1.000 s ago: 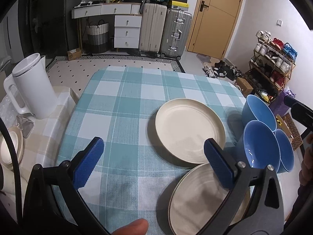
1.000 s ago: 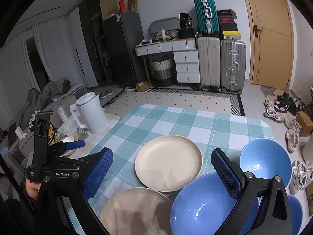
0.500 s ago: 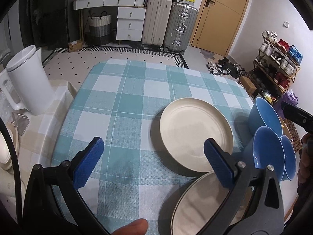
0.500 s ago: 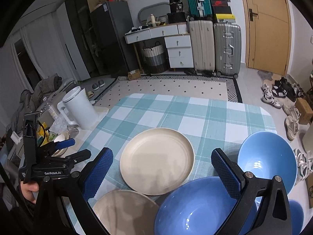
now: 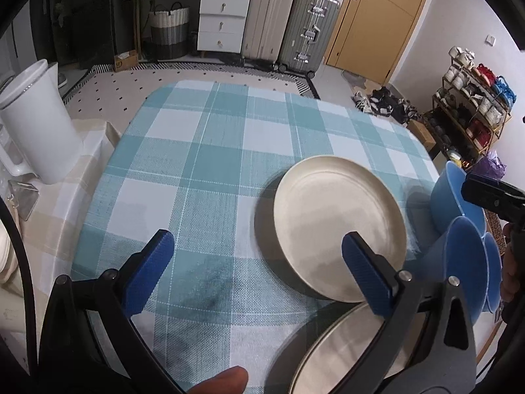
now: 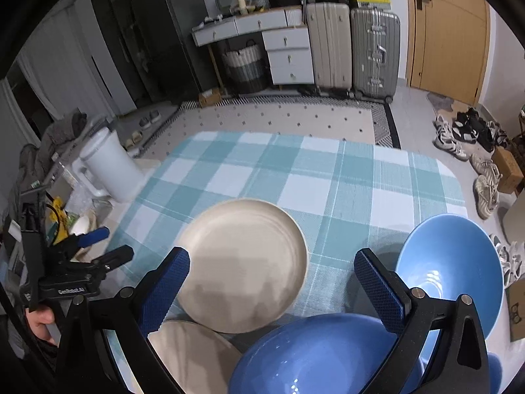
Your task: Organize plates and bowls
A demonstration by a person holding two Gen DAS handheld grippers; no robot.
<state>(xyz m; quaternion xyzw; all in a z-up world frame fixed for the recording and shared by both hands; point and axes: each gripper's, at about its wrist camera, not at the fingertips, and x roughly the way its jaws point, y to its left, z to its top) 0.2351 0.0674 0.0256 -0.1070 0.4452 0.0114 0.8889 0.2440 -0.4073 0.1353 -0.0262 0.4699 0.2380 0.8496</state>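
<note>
On tablecloth (image 5: pixel 210 151), plates (image 5: pixel 338 226) face-up

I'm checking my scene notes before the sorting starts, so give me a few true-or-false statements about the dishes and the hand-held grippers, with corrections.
1. Both hand-held grippers, left and right, are open and hold nothing. True.
2. The bowls are red. False: they are blue.
3. Two cream plates lie on the checked tablecloth. True.
4. A bowl sits on the far cream plate. False: that plate is bare.
5. A white kettle stands off the table's left side. True.
</note>
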